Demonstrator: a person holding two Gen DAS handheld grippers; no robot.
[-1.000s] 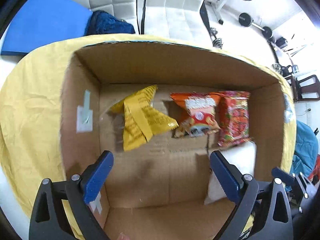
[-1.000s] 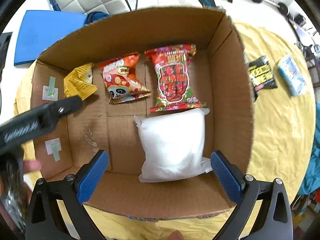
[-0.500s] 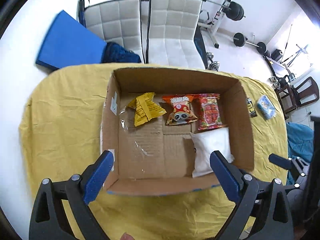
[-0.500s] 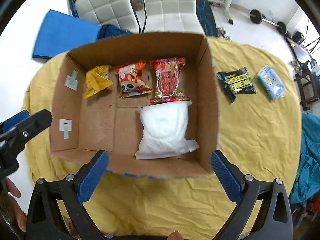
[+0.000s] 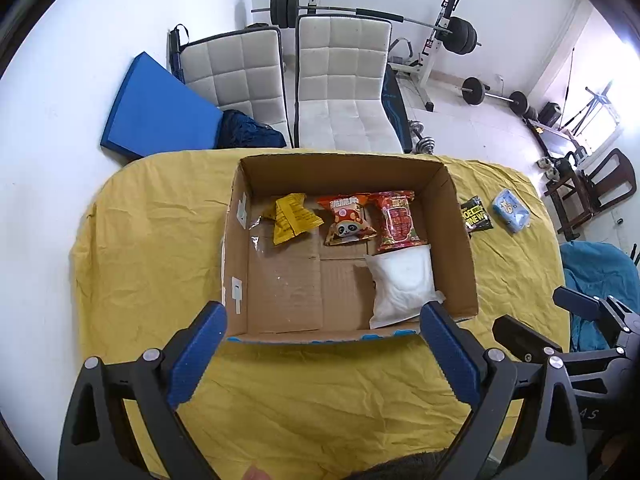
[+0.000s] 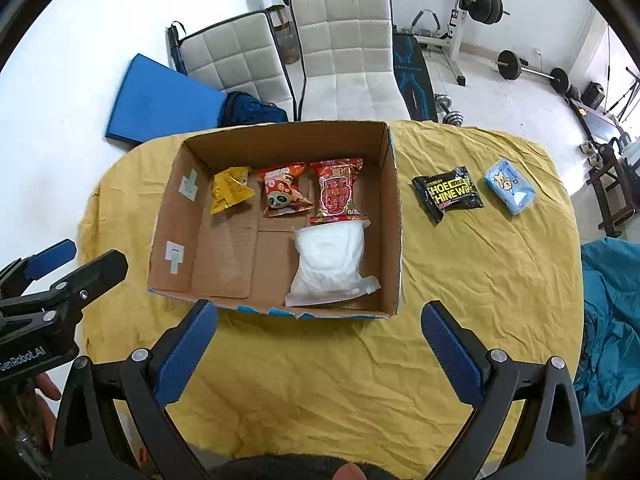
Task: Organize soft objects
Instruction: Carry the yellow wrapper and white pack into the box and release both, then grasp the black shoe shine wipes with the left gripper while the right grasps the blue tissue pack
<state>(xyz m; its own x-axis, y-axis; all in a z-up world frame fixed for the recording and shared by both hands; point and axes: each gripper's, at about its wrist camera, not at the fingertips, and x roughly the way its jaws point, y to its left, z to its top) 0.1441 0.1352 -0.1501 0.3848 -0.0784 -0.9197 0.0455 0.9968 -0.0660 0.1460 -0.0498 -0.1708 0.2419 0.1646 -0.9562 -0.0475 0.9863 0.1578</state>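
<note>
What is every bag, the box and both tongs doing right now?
Brown cardboard box: open, on yellow cloth.
Yellow snack packet: lying in box.
Orange panda snack packet: lying in box.
Red snack packet: lying in box.
White soft pouch: lying in box.
Black wipes packet: on cloth, outside box.
Light blue packet: on cloth, outside box.
Left tongs: open, empty.
Right tongs: open, empty.

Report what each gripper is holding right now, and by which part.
Nothing is held. The left gripper and the right gripper are both open and empty above the yellow cloth, short of the cardboard box.
</note>
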